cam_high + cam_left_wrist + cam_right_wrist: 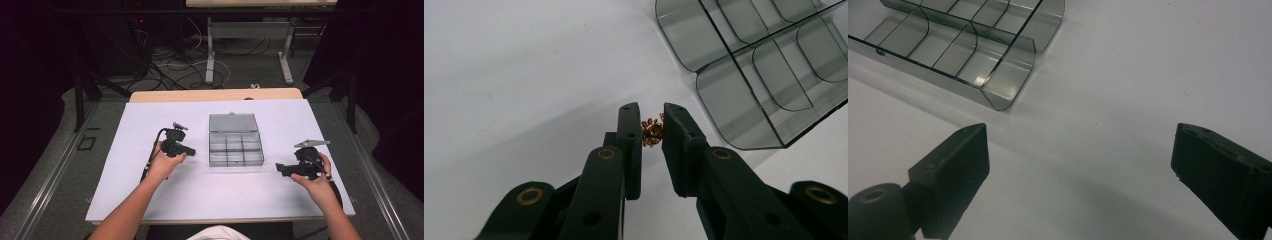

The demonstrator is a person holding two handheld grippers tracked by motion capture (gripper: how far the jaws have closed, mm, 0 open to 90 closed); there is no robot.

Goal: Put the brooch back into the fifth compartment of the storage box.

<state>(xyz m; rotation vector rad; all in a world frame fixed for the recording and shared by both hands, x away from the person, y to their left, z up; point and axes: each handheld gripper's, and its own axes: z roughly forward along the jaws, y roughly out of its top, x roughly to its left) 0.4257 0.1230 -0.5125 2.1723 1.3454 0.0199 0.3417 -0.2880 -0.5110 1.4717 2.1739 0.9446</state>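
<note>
Spread across the whole middle of the high view: a white table (150, 200) with a wooden strip along its far edge. Beyond it, grey floor (240, 75), tangled cables and the legs of a second table.

At the centre of the white table: a clear smoky compartment box (236, 148), lid (233, 122) thrown open and lying flat on the far side, dividers splitting the tray into small cells. Seen up close at top right in the left gripper view (769, 75) and at top left in the right gripper view (973, 45); cells look bare where visible.

Left of the box, held in the left hand (165, 162): the left gripper (652, 131), jaws drawn narrow and clamped on a small copper-coloured toothed part (652, 133), gear-like, lifted above the table just near and left of the box's corner.

Right of the box, in the right hand (315, 182): the right gripper (1078, 150), jaws spread wide, nothing between them, bare table underneath.
</note>
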